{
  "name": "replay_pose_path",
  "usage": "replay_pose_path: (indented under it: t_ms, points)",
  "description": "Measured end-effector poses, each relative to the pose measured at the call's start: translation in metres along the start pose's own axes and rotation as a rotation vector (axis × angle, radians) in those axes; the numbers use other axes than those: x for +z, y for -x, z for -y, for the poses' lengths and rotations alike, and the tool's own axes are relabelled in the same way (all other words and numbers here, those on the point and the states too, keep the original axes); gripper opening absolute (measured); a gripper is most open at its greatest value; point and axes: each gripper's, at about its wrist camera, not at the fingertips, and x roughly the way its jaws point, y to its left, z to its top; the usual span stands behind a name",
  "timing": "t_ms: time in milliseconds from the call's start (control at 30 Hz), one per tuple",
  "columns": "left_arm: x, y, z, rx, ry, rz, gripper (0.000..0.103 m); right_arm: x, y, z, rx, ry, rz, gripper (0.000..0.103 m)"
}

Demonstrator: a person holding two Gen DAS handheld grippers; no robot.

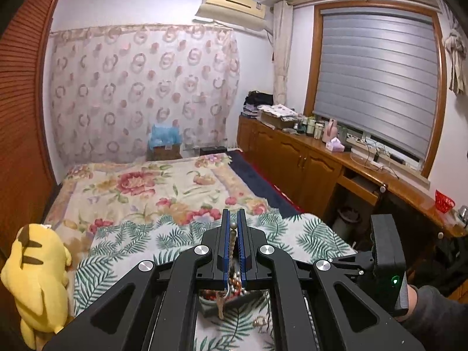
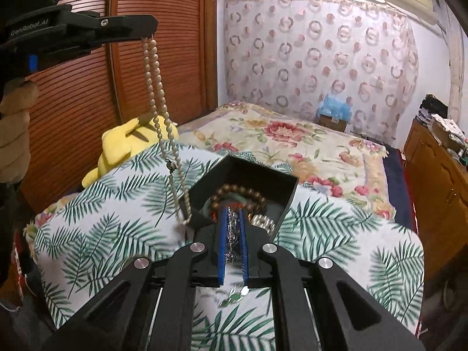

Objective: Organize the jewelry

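While a leaf-printed cloth [image 2: 96, 225] is spread over the near end of a flowered bed [image 2: 298, 137], a black box [image 2: 280, 188] is seen resting on it, open at the top. A brown wooden bead bracelet [image 2: 237, 193] and a metal watch band [image 2: 263, 222] are held inside the box. The left gripper [image 2: 146, 29] is raised high at the left, its jaws pinched on a pearl necklace [image 2: 155, 87], which hangs down with its lower end just beside the box's near-left wall. The right gripper [image 2: 233, 234] is lowered at the box's near edge, its blue-padded jaws pinched on a silver chain [image 2: 232, 228]. A yellow plush toy [image 1: 35, 278] is seen lying at the bed's left side.
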Motion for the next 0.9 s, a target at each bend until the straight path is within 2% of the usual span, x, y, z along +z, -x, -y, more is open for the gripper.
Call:
replay_pose_path:
  t_ms: [233, 500, 633, 900]
  points:
    - [0.024, -0.023, -0.005, -0.003, -0.007, -0.016, 0.004, 0.028, -0.021, 0.018, 0.008, 0.001, 0.003, 0.009]
    - [0.043, -0.052, -0.011, -0.007, -0.009, -0.038, 0.004, 0.043, -0.054, 0.042, 0.023, -0.035, 0.003, 0.009]
    - [0.034, -0.075, -0.021, -0.008, 0.008, -0.085, 0.004, 0.041, -0.076, 0.051, 0.031, -0.064, -0.001, 0.009]
    - [-0.009, -0.117, -0.041, -0.01, 0.045, -0.207, 0.004, 0.026, -0.112, 0.049, 0.057, -0.066, -0.041, 0.009]
